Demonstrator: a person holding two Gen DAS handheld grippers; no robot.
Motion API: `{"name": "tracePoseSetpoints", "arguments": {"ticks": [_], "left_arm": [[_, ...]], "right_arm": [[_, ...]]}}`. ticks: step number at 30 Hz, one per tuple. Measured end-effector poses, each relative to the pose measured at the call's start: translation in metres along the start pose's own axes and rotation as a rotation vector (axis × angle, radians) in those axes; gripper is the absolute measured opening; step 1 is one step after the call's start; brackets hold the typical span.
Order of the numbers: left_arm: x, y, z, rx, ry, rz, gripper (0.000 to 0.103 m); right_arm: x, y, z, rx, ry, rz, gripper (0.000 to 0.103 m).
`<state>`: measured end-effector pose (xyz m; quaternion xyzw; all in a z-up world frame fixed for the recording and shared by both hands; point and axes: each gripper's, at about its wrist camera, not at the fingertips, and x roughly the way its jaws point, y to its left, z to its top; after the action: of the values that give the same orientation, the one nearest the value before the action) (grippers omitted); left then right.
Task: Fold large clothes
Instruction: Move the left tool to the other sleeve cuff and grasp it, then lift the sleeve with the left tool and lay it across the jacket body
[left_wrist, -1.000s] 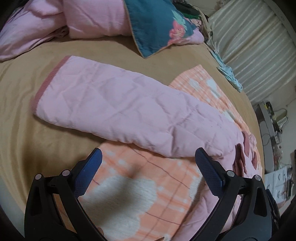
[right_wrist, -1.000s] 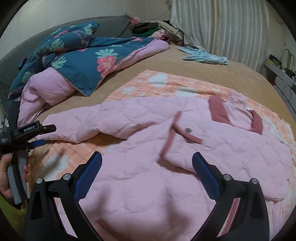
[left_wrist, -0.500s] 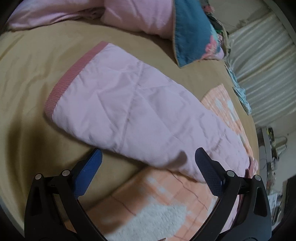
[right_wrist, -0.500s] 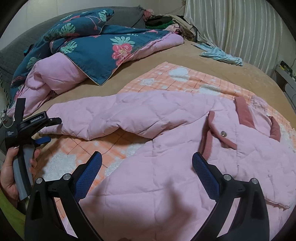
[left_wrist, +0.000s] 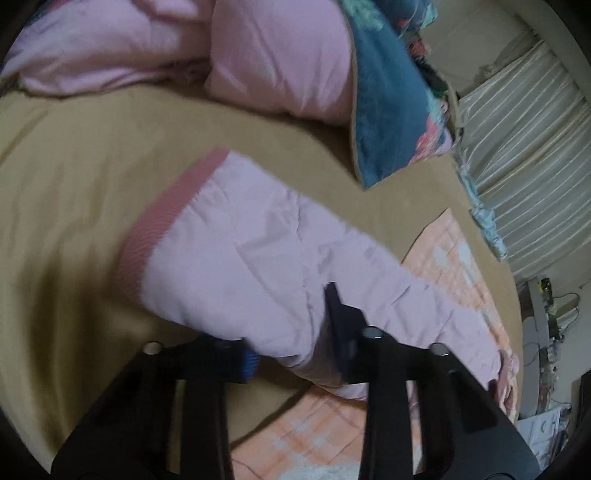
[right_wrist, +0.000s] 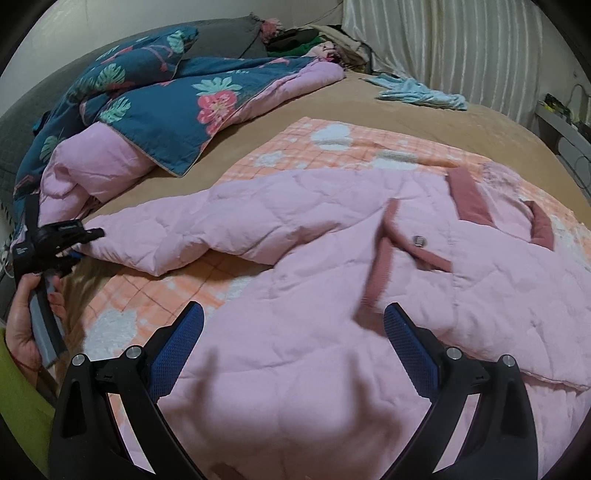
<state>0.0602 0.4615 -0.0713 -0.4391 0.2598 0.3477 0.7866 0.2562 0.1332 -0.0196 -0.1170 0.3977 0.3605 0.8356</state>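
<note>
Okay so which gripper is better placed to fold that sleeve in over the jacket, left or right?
Left. The left gripper is already closed on the pink sleeve near its cuff, while the right gripper hangs open over the jacket body, gripping nothing.

Quilted jacket (right_wrist: 303, 229): pale pink, stitched in a diamond quilting pattern.
Sleeve cuff (left_wrist: 162, 225): darker rose pink, ribbed.
Collar band (right_wrist: 471, 201): dusty rose.
Snap button (right_wrist: 419, 240): silver, on a rose placket.
Blanket (right_wrist: 332, 147) under the jacket: peach-orange check with white cloud shapes.
Bed sheet (left_wrist: 74, 177): tan.
Duvet (right_wrist: 173, 110) beyond the jacket: teal with pink flowers and green leaves; pale pink reverse.
Small garment (right_wrist: 421, 92) beyond the blanket: light blue.
Curtain (right_wrist: 443, 44): white, vertically striped.
Hand-held gripper pads (right_wrist: 173, 350): blue, on black fingers.
</note>
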Motion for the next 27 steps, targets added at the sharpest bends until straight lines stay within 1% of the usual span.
{"name": "tracePoseSetpoints", "arguments": {"ticks": [4,6,11,12,15,18,21,27], "left_arm": [[-0.025,-0.021,0.010,0.029,-0.059,-0.040,0.016],[-0.037,-0.036,0.014,0.060,-0.085,-0.055,0.015],[-0.071,-0.086,0.020,0.150,-0.143,-0.115,0.011],[-0.080,-0.101,0.021,0.182,-0.154,-0.126,0.011],[-0.098,-0.133,0.024,0.236,-0.171,-0.160,0.009],[-0.116,-0.166,0.021,0.284,-0.195,-0.190,0.007],[-0.133,-0.196,0.014,0.329,-0.214,-0.231,0.006],[-0.154,-0.254,-0.008,0.409,-0.222,-0.300,0.005]], "right_arm": [[-0.016,-0.013,0.000,0.018,-0.029,-0.012,0.097],[-0.026,-0.022,0.000,0.032,-0.047,-0.013,0.097],[-0.049,-0.047,-0.004,0.084,-0.080,-0.022,0.097],[-0.052,-0.050,-0.004,0.091,-0.082,-0.027,0.097],[-0.063,-0.063,-0.008,0.114,-0.085,-0.061,0.097],[-0.073,-0.078,-0.014,0.128,-0.083,-0.113,0.097],[-0.085,-0.094,-0.021,0.151,-0.085,-0.132,0.097],[-0.111,-0.128,-0.037,0.219,-0.109,-0.149,0.097]]}}
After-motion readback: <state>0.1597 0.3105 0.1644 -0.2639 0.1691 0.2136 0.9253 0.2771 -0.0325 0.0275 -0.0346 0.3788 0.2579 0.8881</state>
